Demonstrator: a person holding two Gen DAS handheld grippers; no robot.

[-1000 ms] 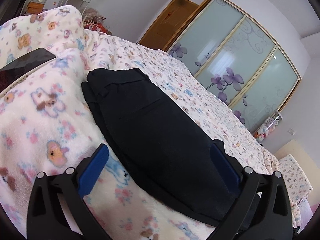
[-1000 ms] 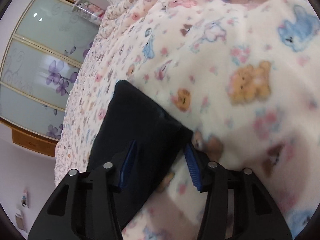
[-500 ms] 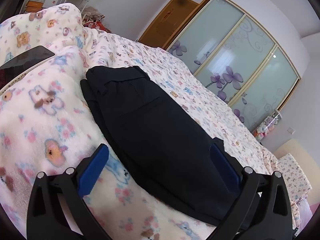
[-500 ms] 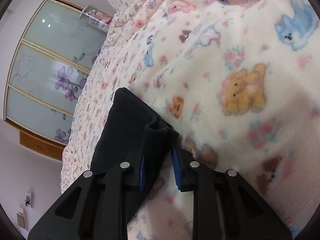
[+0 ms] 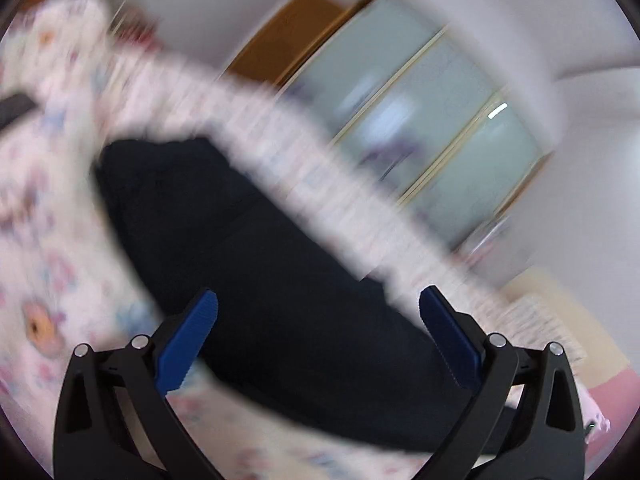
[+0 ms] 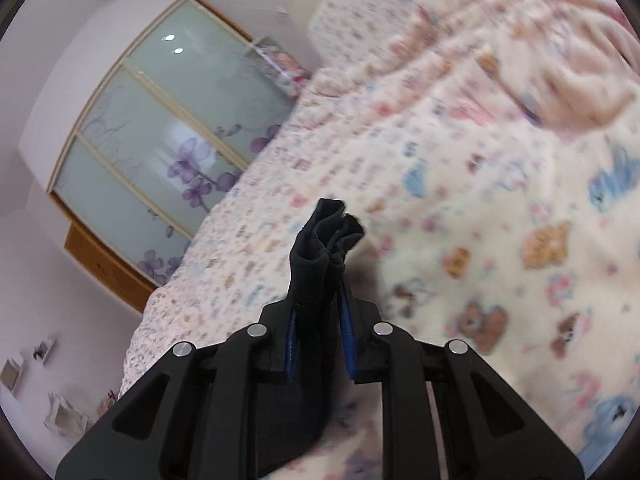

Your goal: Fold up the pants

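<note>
Pants: dark navy, soft and matte. In my left view the pants (image 5: pixel 280 280) lie as a long folded slab across the bed, blurred; in my right view a bunched corner of them (image 6: pixel 324 256) stands up in rumpled folds.
Right tongs: my right tongs (image 6: pixel 318 344) are pinched narrow on that corner, cloth squeezed between the blue ribbed pads (image 6: pixel 347 332).
Left tongs: my left tongs (image 5: pixel 318 336) are spread wide above the pants' near end, blue pads (image 5: pixel 188 340) on either side, gripping nothing.
Bed: a fleecy cream blanket (image 6: pixel 500 240) printed with bears and blue animals, plush and wrinkled, over a sheet (image 6: pixel 256 248) with a smaller print.
Room: a wardrobe (image 6: pixel 160 140) with frosted glass sliding doors carrying purple flowers, pale wooden frames, white walls (image 5: pixel 592 200), a brown wooden door (image 5: pixel 292 40).
Nearby: a dark flat thing (image 5: pixel 14 108) at the left edge on the blanket, too blurred to name.
</note>
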